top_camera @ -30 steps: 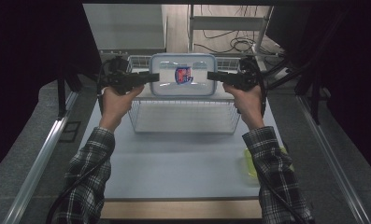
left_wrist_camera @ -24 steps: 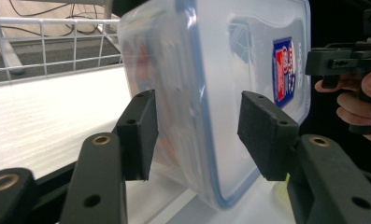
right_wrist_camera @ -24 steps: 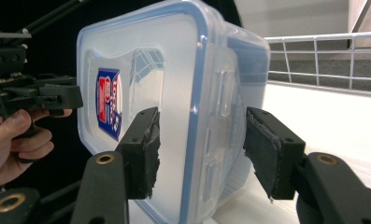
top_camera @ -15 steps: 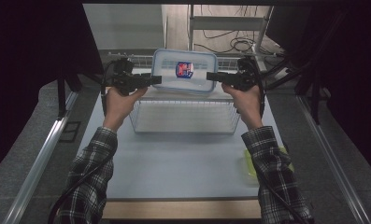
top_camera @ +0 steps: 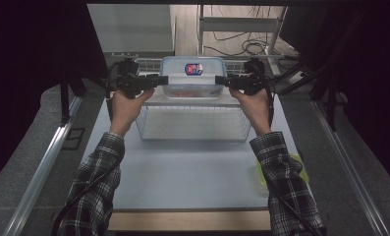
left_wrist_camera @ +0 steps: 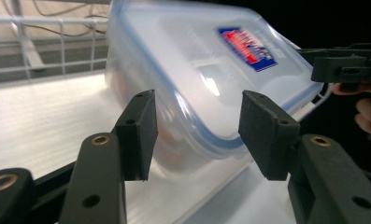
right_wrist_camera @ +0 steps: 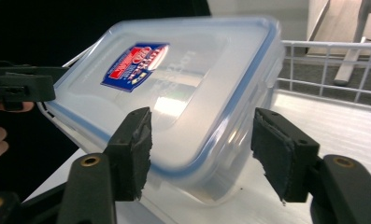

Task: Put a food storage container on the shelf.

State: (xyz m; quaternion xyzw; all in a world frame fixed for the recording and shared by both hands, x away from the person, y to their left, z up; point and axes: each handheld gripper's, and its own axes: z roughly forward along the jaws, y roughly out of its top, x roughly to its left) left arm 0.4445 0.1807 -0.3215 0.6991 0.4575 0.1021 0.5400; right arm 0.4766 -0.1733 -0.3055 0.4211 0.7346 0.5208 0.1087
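box (top_camera: pixel 193 76): clear plastic, blue-edged lid, on the white shelf (top_camera: pixel 155 98) at the far side of the table (top_camera: pixel 182 167), above the wire basket (top_camera: pixel 192 125)
long axis: runs left to right in the high view, one short end toward each gripper
facing: lid with its red and blue sticker (top_camera: pixel 193 69) up; looks tilted in both gripper views, though those cameras may be rolled
left gripper (top_camera: pixel 159 80): at the left end of the box, jaws half apart; in the left gripper view (left_wrist_camera: pixel 196 135) box corner between the pads, gaps on both sides, no grip
right gripper (top_camera: pixel 222 81): at the right end, jaws half apart; in the right gripper view (right_wrist_camera: pixel 202 151) box corner between the pads, no pressing seen
hidden: reddish contents blurred through the walls, cannot tell what; sticker print unreadable
cut off: yellow thing (top_camera: pixel 298 169) at the right table edge, mostly under the sleeve (top_camera: pixel 281 172)
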